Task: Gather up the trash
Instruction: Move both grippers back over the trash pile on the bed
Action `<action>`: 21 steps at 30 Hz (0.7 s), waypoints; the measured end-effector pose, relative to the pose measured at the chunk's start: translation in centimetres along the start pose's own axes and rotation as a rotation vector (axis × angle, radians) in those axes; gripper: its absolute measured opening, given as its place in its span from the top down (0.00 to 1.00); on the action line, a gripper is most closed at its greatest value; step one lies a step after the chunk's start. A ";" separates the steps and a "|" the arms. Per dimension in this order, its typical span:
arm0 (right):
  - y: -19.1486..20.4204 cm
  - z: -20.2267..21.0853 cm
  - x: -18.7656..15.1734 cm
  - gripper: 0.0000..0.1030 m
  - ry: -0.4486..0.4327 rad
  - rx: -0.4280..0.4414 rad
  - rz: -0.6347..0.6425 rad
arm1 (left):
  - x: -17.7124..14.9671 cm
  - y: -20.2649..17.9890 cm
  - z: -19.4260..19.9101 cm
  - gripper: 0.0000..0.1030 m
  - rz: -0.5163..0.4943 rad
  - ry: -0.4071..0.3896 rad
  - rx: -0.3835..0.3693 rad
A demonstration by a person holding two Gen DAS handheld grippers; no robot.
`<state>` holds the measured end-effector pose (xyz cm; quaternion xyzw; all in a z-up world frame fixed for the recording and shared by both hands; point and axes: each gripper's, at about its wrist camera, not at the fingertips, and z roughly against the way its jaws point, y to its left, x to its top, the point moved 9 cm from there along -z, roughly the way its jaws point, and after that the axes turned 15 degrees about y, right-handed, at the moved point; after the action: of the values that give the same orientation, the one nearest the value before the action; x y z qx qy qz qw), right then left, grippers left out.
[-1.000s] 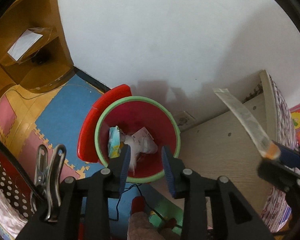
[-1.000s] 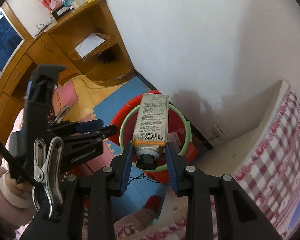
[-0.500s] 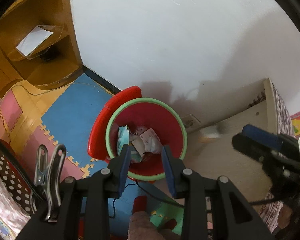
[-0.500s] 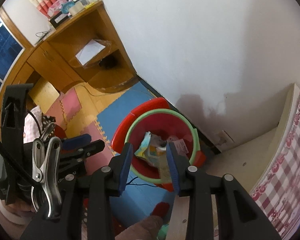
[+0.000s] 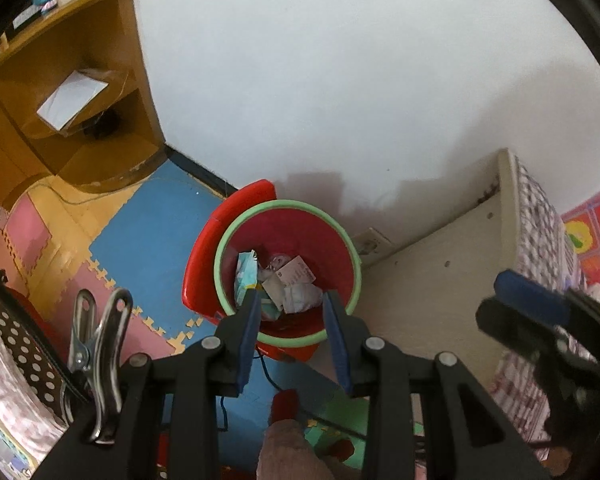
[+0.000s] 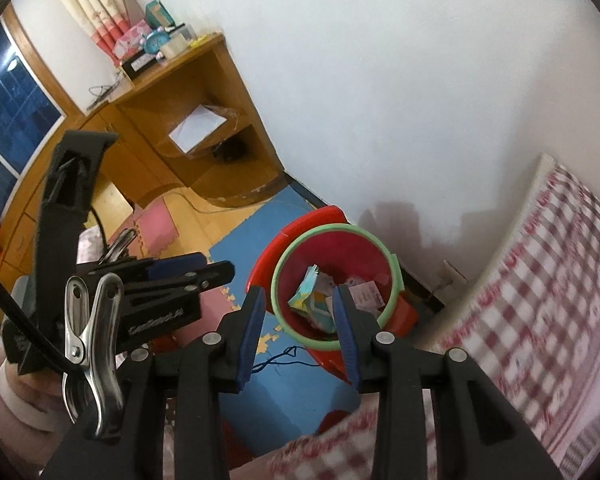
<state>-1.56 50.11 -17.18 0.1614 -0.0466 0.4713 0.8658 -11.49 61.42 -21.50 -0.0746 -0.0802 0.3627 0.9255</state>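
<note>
The red trash bin with a green rim (image 5: 284, 203) stands on the floor against the white wall. Inside it lie a teal packet (image 5: 246, 276), crumpled paper (image 5: 302, 294) and slips. My left gripper (image 5: 291, 300) hangs above the bin's near rim, open, with nothing between its blue pads. In the right wrist view the same bin (image 6: 332, 229) holds a pale printed carton (image 6: 320, 310). My right gripper (image 6: 298, 294) is open and empty above the bin's near left side. Each gripper shows in the other's view: the right gripper (image 5: 492, 298) and the left gripper (image 6: 220, 266).
A wooden corner desk (image 6: 188, 80) with a sheet of paper (image 6: 198, 126) on its shelf stands at the left. Coloured foam mats (image 5: 156, 232) cover the floor. A bed with a checked cover (image 6: 540, 280) is on the right. A blue cord (image 6: 284, 358) lies near the bin.
The carton that my right gripper held over the bin has dropped into it, and those jaws are now empty. Both grippers have risen and drawn back from the bin.
</note>
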 end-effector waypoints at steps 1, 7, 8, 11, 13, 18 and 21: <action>0.0 0.6 -0.4 0.65 -0.009 0.002 -0.008 | -0.2 -0.4 0.3 0.68 -0.007 -0.001 0.002; -0.9 4.3 -4.0 0.65 -0.070 0.004 -0.066 | -1.6 -3.3 2.6 0.68 -0.073 -0.016 0.005; -1.2 5.2 -4.9 0.65 -0.081 0.003 -0.080 | -1.9 -3.8 3.0 0.68 -0.085 -0.021 0.005; -1.9 6.9 -6.9 0.65 -0.111 -0.004 -0.110 | -3.1 -5.7 4.1 0.68 -0.119 -0.028 0.002; -2.3 8.2 -8.6 0.65 -0.130 -0.006 -0.134 | -3.9 -6.7 4.4 0.68 -0.140 -0.031 0.002; -3.4 11.5 -13.2 0.65 -0.173 -0.016 -0.189 | -6.5 -10.1 5.5 0.68 -0.202 -0.037 0.009; -4.4 13.7 -15.9 0.65 -0.199 -0.033 -0.214 | -8.5 -12.3 6.4 0.68 -0.236 -0.039 0.002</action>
<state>-5.66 30.71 -9.05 0.1970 -0.1223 0.3571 0.9048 -10.84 47.18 -13.69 -0.0567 -0.1062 0.2527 0.9600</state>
